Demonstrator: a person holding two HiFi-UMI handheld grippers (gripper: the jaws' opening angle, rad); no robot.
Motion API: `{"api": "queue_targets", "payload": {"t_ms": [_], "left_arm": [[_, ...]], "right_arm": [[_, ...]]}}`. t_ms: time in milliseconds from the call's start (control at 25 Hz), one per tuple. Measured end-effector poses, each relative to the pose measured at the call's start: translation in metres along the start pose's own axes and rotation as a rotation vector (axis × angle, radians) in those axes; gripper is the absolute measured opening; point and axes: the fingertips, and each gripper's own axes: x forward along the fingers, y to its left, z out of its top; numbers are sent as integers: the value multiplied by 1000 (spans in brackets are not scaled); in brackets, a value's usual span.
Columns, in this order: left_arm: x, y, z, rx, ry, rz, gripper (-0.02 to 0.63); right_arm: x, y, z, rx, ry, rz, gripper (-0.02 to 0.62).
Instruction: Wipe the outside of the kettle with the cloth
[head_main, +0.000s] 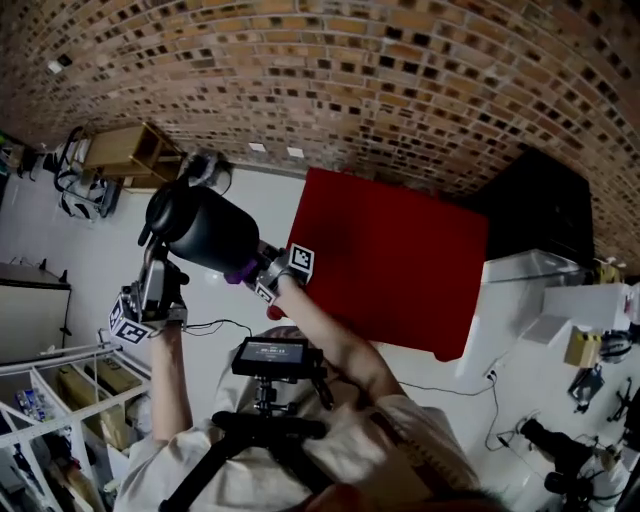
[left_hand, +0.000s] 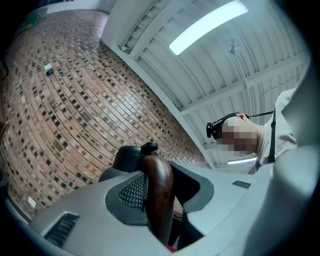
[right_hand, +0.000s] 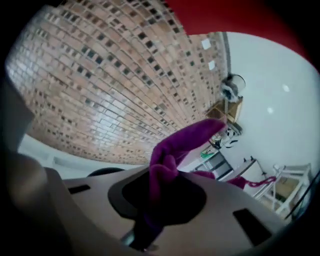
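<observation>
I count one kettle, one purple cloth, two grippers, my left gripper and my right gripper, one red panel and one small screen.

Purple cloth between closed tongs

Held up between the left gripper and the right gripper, the kettle has open air above and to its left, over bare white floor. The red table closes in just right of the right gripper. A small monitor sits under the forearms, and a white wire rack fills the lower left.
</observation>
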Motion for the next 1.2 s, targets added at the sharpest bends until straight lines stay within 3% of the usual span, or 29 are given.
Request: {"api": "queue_targets", "payload": {"t_ms": [80,120,200,360,440,520,640,760,880,1000,1120,1200], "left_arm": [[7,-3,-16,15,48,-17,121],[8,-4,-23,37,83,-18,121],[3,-4,-31,67,116,-8,120],[-9,5,-18,54,54,28,118],[-11,8,-18,89,80,50,120],[-13,12,-22,93,98,63,122],[-11,15,-24,29,42,49,121],[-2,10,-28,31,25,34,120],[-6,11,-38,53,72,39,118],[-22,16,-39,65,75,79,117],[-34,20,-23,49,-3,105,112],[-42,24,-22,67,16,126,115]], "right_arm": [[6,11,4,148,-92,102,71],[6,30,12,169,-130,165,71],[3,70,34,132,-172,253,71],[-17,133,85,-18,-166,419,72],[-17,138,85,-109,-122,359,72],[-9,119,64,-105,-91,261,72],[-7,52,42,19,-126,141,72],[-4,6,6,149,-127,76,71],[-5,12,-5,216,-181,95,71],[-12,55,28,181,-264,210,71],[-13,118,48,66,-228,350,72],[-14,144,49,-103,-137,325,72]]}}
